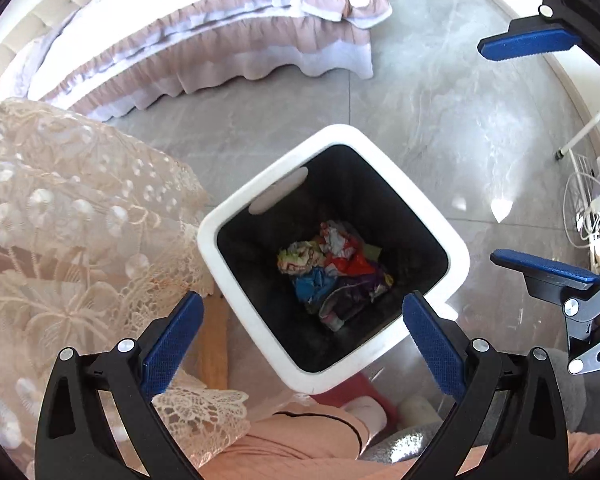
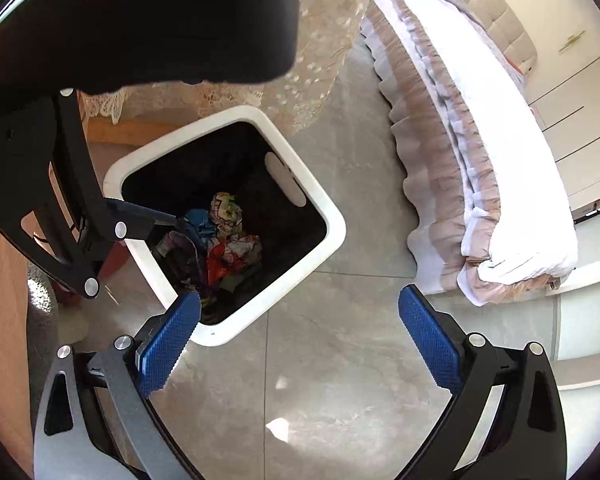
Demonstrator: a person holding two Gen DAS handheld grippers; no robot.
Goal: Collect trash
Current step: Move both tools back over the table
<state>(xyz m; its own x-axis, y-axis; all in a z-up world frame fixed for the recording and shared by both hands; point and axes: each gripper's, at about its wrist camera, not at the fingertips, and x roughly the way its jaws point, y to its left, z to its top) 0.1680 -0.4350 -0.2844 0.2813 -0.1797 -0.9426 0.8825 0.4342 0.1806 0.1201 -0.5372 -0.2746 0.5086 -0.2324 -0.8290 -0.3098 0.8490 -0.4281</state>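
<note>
Both claws stood spread wide and empty — the left gripper (image 1: 304, 336) above the white bin (image 1: 458, 254), the right gripper (image 2: 300, 338) above bare floor (image 2: 340, 380) beside its rim. Crumpled trash (image 1: 332, 268) lay at the bin's bottom. A lace cloth (image 1: 68, 216) crowded one bin edge; farther off, open floor ran to the bed (image 1: 220, 52).

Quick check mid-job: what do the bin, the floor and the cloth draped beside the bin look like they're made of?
Bin: probably plastic, with a smooth white rounded rim and a dark inside, likely a liner.
Floor: polished stone-look tile, grey and veined, with grout lines and bright glare; marble or ceramic, cannot tell which.
Draped cloth: cream lace, with see-through floral openwork and scalloped edges.
</note>
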